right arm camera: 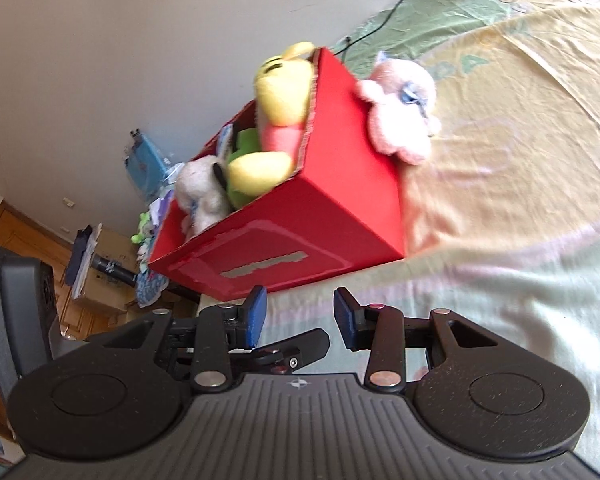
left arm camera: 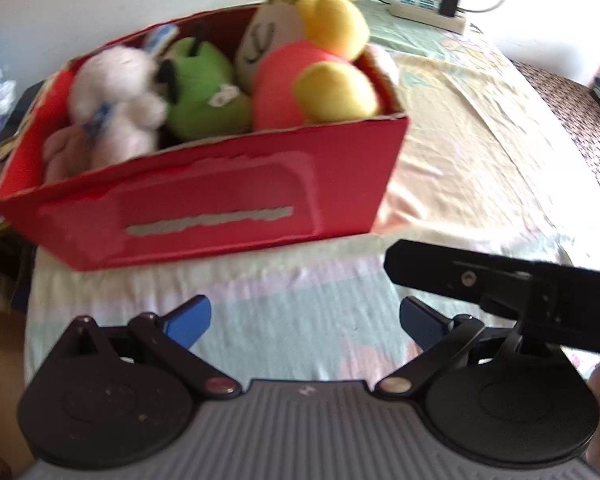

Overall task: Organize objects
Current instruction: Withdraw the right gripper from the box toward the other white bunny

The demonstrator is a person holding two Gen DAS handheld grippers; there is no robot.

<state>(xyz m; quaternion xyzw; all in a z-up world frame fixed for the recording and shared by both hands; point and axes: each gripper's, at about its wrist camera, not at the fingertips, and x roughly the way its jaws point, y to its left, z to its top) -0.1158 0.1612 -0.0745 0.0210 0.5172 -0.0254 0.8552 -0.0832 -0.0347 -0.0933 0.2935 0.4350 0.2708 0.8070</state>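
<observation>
1. So, the red box (left arm camera: 220, 200) sits on the bed sheet (left arm camera: 480, 128), already stuffed with a white plush (left arm camera: 116, 100), a green one (left arm camera: 200, 88) and a big yellow bear (left arm camera: 320, 60).
2. One pink plush (right arm camera: 400, 116) is outside, pressed against the box's far side wall on the sheet. Looks like the last thing to pack.
3. Left gripper (left arm camera: 304, 316) hangs wide open, holding nothing. Right gripper (right arm camera: 300, 316) has a narrower gap, also empty.
4. My take: go around the box with the right one, open it wider first, and pinch the plush by its body, not an ear.
5. Drop it in the gap near the white plush, since the bear hogs the other end.
</observation>
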